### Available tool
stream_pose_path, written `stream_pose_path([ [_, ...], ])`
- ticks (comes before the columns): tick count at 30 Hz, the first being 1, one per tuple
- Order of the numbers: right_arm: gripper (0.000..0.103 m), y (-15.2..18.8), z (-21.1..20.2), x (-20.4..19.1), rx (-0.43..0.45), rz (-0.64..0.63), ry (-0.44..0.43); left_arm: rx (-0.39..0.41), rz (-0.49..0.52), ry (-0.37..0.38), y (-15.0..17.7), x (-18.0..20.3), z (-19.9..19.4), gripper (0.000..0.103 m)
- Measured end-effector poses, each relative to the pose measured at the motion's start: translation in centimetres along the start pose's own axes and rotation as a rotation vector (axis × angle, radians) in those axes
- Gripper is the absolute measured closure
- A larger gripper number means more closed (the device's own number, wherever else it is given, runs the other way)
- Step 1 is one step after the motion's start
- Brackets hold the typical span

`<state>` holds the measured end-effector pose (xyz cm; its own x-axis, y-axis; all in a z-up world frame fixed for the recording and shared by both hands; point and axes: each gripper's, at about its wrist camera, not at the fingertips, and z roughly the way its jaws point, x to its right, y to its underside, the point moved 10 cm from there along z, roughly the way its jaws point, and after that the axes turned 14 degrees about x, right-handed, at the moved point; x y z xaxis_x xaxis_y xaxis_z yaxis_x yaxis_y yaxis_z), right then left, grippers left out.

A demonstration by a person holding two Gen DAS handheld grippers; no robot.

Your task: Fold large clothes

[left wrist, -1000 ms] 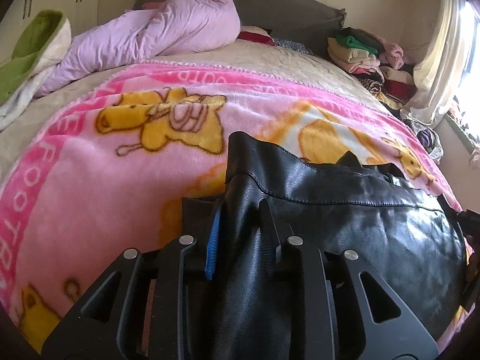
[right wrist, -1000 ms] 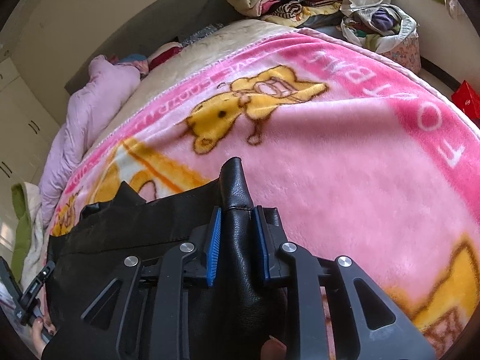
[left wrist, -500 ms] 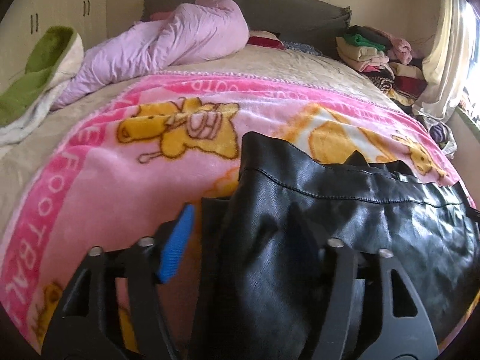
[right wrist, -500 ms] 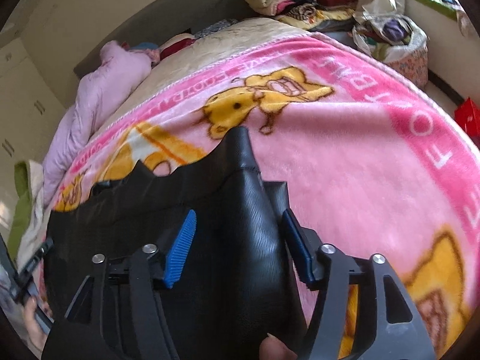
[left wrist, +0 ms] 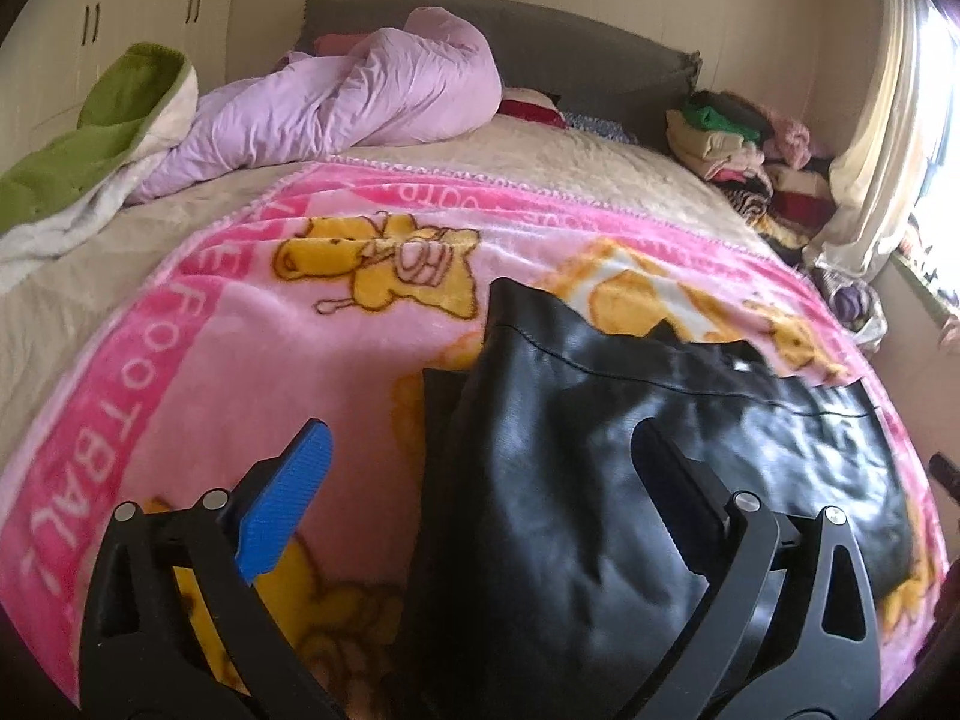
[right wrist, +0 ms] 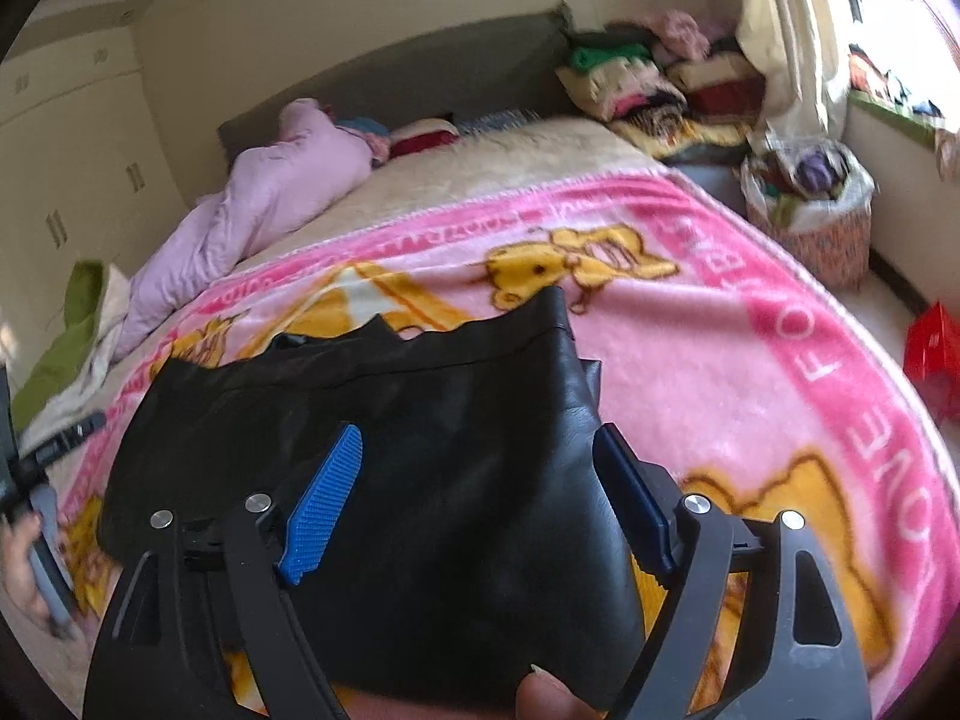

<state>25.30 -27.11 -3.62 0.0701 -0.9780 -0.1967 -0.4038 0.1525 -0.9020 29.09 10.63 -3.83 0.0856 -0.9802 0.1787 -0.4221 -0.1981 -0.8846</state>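
Left wrist view showed a black leather garment (left wrist: pixel 600 450) lying on a pink cartoon-bear blanket (left wrist: pixel 240 372) spread over a bed (left wrist: pixel 540 162). The left hand-held gripper (left wrist: pixel 480 468) hung just above the garment's left end, its jaws spread wide and grasping nothing. One blue pad (left wrist: pixel 282 510) stood over the blanket; the opposite finger stood over the leather. The garment's left edge ran between them, and its long axis ran crosswise, stretching away to the right.

Right wrist view showed the same black leather garment (right wrist: pixel 390 450) from its other end. The right hand-held gripper (right wrist: pixel 480 480) was likewise released, jaws wide, straddling the garment's right edge, with leather between the fingers but no pinch on it. Both grippers pointed forward toward the headboard, tilted down at the fabric, one at each end, so neither was clearly nearer. The top hem lay ahead of both. A likely next move was to close on each end again. A lilac duvet (left wrist: pixel 360 96) and piled clothes (right wrist: pixel 648 84) lay well apart, near the headboard.
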Motion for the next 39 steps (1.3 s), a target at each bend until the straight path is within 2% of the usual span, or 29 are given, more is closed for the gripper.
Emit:
stream_pose_path([
  [4,0.025,0.8,-1.2,-2.7,-0.001,-0.085,-0.047,-0.002,0.002,0.035,0.8,1.5,-1.2,0.01],
  [9,0.025,2.6,-1.2,-4.8,-0.039,-0.097,-0.092,-0.008,0.104,0.051,2.7,3.9,-2.4,0.01],
  [14,0.025,4.0,-1.5,-6.0,-0.044,-0.146,-0.091,-0.036,0.123,0.107,4.5,5.8,-3.1,0.01],
  [19,0.022,4.8,-1.8,-6.6,-0.056,-0.162,-0.092,-0.067,0.195,0.142,6.4,7.7,-3.5,0.01],
  [23,0.02,6.2,-1.2,-5.8,-0.117,-0.152,-0.062,-0.15,0.12,0.198,8.6,7.8,-3.0,0.01],
  [25,0.02,7.4,-0.8,-5.1,-0.16,-0.122,-0.046,-0.168,0.111,0.198,9.6,7.6,-2.9,0.01],
  [29,0.02,8.9,-0.5,-4.3,-0.184,-0.08,-0.052,-0.168,0.159,0.185,10.2,7.9,-2.9,0.01],
  [32,0.02,9.6,-0.7,-4.6,-0.182,-0.123,-0.016,-0.174,0.192,0.163,10.8,8.0,-2.9,0.01],
  [36,0.02,9.8,-0.6,-4.8,-0.174,-0.146,0.008,-0.173,0.182,0.169,10.6,7.9,-3.0,0.01],
  [39,0.013,9.5,-1.2,-5.2,-0.159,-0.144,0.009,-0.167,0.195,0.159,10.5,7.8,-3.4,0.01],
])
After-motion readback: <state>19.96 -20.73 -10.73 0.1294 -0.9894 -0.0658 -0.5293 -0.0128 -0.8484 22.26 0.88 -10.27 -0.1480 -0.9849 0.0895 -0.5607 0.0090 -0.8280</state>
